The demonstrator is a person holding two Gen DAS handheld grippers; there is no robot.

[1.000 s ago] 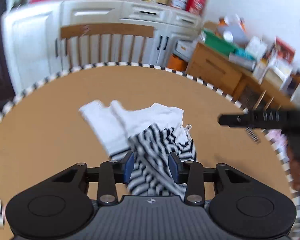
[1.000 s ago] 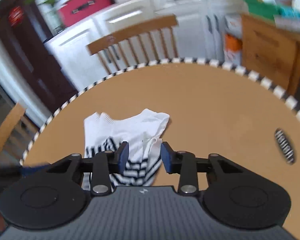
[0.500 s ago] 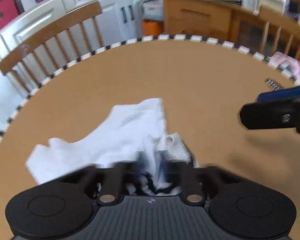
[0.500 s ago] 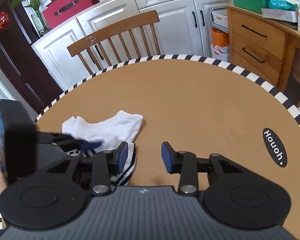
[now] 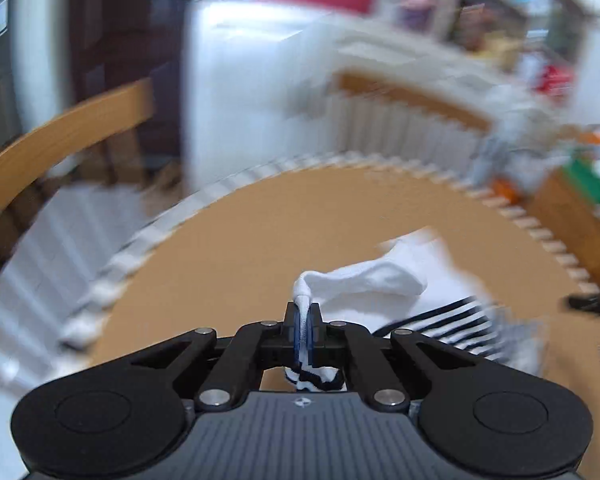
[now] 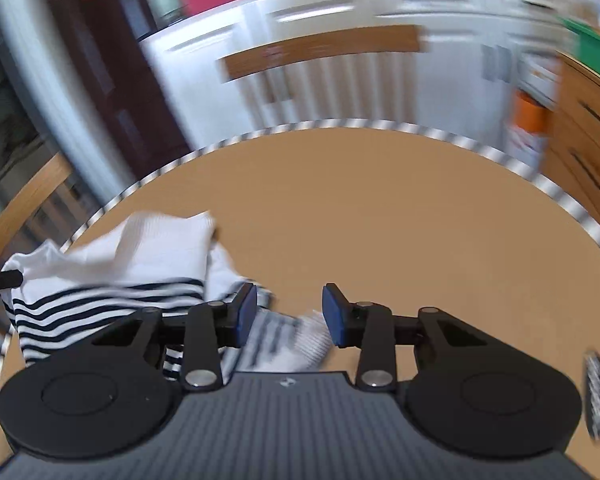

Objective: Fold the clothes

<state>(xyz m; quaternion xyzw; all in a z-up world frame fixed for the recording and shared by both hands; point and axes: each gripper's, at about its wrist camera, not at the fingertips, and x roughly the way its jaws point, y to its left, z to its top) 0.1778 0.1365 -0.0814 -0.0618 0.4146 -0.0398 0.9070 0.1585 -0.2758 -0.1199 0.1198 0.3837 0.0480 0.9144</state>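
Only just starting: left gripper (image 5: 305, 330) pinching striped shirt (image 6: 112, 300) tight, right gripper (image 6: 289, 314) half open, holding nothing, folding still left.

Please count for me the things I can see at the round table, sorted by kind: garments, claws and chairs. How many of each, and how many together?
Striped white garment: 1
Claws: 2, the left claw pinching the garment, the right claw open above it
Wooden chairs: 2, one behind the table, one at its left side
Round table: 1
Total: 6
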